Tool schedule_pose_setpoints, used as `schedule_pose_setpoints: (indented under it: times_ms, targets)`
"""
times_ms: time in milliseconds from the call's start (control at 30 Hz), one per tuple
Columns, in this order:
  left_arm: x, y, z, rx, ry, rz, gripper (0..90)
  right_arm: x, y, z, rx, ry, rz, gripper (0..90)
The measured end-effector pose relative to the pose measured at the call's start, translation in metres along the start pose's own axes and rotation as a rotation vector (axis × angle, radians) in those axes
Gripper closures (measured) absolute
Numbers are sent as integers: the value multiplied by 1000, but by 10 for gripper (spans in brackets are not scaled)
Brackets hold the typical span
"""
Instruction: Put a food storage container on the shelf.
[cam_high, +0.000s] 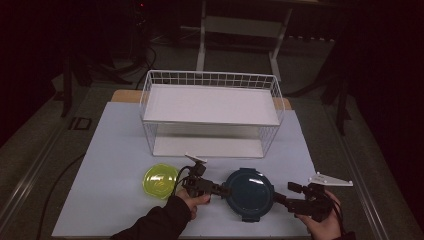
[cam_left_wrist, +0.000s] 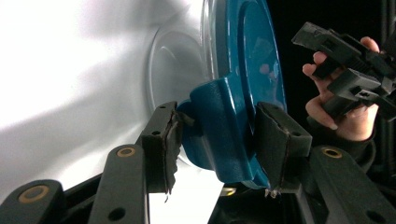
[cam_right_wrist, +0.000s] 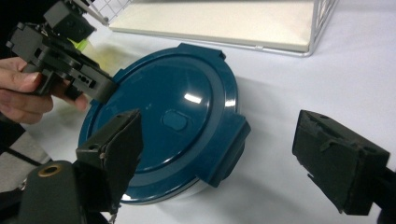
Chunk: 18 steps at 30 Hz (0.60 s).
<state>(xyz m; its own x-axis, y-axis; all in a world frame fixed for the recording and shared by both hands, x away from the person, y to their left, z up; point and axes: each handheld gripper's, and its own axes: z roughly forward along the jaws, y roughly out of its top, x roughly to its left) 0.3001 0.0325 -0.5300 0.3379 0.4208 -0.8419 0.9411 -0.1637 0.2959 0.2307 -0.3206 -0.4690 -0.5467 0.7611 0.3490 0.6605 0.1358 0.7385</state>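
Note:
A round container with a dark blue lid (cam_high: 248, 189) sits on the white mat near the front edge. My left gripper (cam_high: 223, 190) reaches in from the left, and in the left gripper view it (cam_left_wrist: 219, 149) is shut on the lid's left latch tab (cam_left_wrist: 219, 135), one pad on each side. My right gripper (cam_high: 280, 197) is at the lid's right side. In the right gripper view it (cam_right_wrist: 219, 154) is open, its pads (cam_right_wrist: 116, 144) wide apart, and the lid's right latch tab (cam_right_wrist: 229, 144) lies between them untouched.
A yellow-green bowl (cam_high: 161, 181) lies just left of the left gripper. A white two-level wire rack (cam_high: 210, 107) stands behind the container at the middle of the mat (cam_high: 110, 150). The floor around the table is dark.

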Motion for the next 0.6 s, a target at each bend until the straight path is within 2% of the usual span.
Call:
schedule_pose_setpoints:
  times_ms: [200,300,433,600]
  targets:
    - [-5,0,-1,1,-10,50,527,-5,-10,4,34,16,46,176]
    - [-12,-3,-1,-1,9,93,536,-8,-14,6,46,31,65,188]
    - [-14,-8,-4,1,12,126,541,-10,-16,3,54,48,91,244]
    - [-18,-13,-5,5,11,187,550,-13,-19,2,78,82,112,378]
